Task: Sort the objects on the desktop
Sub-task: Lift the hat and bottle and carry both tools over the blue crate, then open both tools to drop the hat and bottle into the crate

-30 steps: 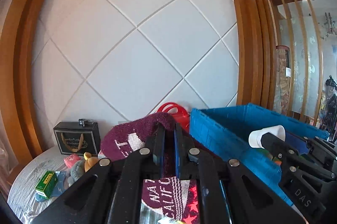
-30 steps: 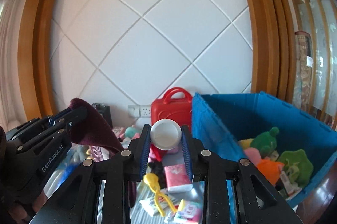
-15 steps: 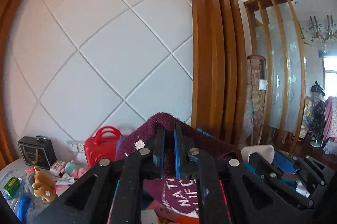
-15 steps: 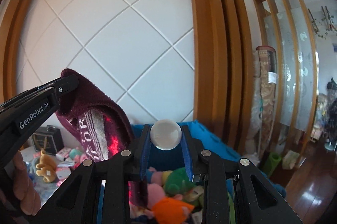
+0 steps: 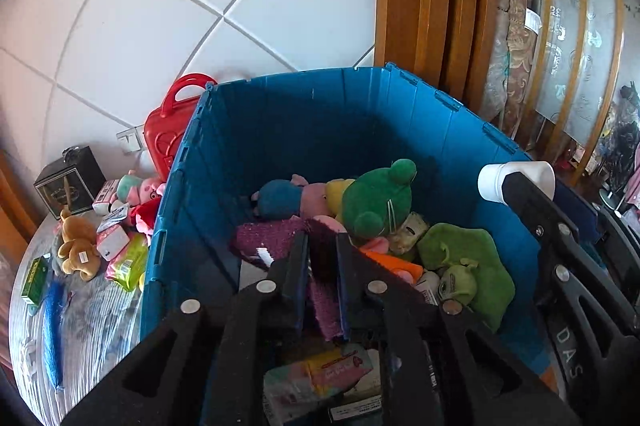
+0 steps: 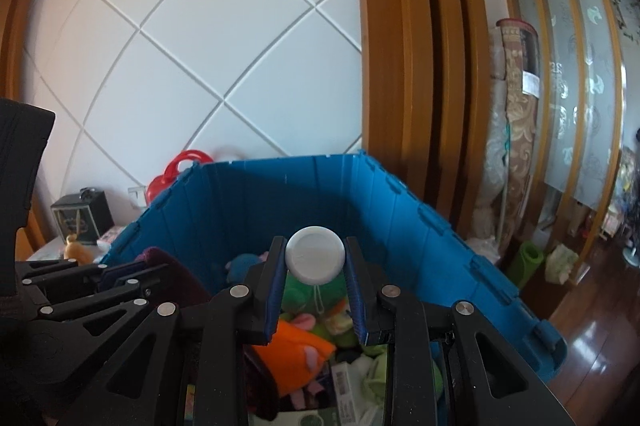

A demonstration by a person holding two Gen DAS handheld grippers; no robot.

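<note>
White quilted wall, wooden frame, grey striped tabletop: both grippers now hang over the blue crate instead of facing the wall.

A second ago the views held mostly wall; now the toy-filled crate fills the lower centre. The left gripper is opening its jaws, the maroon sock still between them and sagging onto the pile, so the drop looks underway. The right gripper stays clamped on the white bottle above the crate. At lower left, a brown plush bear and packets still wait on the tabletop.
</note>
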